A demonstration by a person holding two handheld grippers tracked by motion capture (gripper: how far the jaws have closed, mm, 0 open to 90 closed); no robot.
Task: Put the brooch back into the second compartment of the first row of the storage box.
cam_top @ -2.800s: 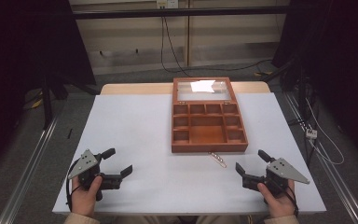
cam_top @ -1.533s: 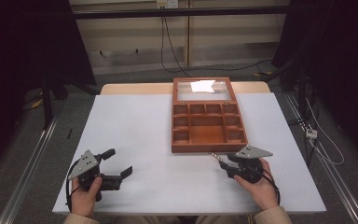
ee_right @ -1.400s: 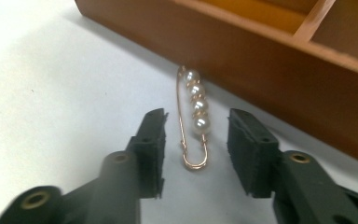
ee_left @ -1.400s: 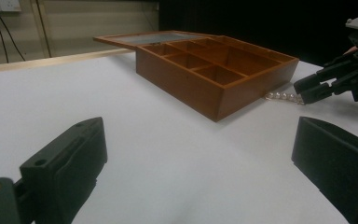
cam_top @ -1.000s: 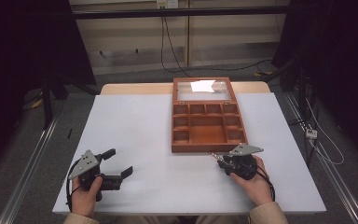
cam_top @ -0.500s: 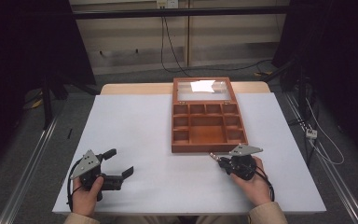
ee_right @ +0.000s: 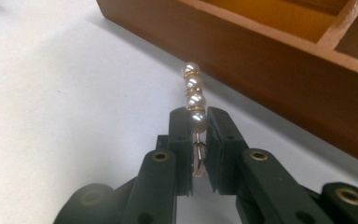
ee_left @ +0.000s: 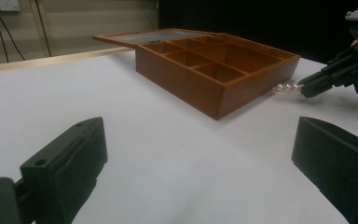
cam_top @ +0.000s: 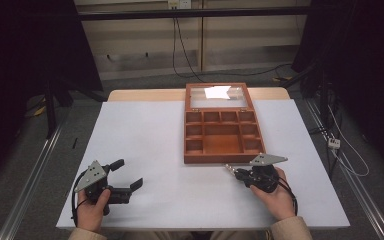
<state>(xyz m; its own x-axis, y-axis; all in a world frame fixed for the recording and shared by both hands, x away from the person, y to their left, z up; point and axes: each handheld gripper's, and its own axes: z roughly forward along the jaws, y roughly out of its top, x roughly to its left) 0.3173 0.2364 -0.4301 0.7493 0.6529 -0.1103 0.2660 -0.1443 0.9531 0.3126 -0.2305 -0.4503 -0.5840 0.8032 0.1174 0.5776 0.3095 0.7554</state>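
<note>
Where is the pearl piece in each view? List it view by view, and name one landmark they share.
High view: the pearl piece lies on the white table just in front of the wooden box's near right corner, at the right gripper tip.
Left gripper view: far right, beside the box corner.
Right gripper view: centre, pinched between the black jaws.
Shared landmark: the wooden box.

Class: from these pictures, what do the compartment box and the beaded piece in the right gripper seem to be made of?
Compartment box: apparently wood with a smooth reddish-brown finish and faint grain; its open lid looks like framed glass, since it reflects light.
Beaded piece: glossy white pearl-like beads, real or imitation unclear, with gold-coloured spacers and a thin wire hook, probably metal.
</note>
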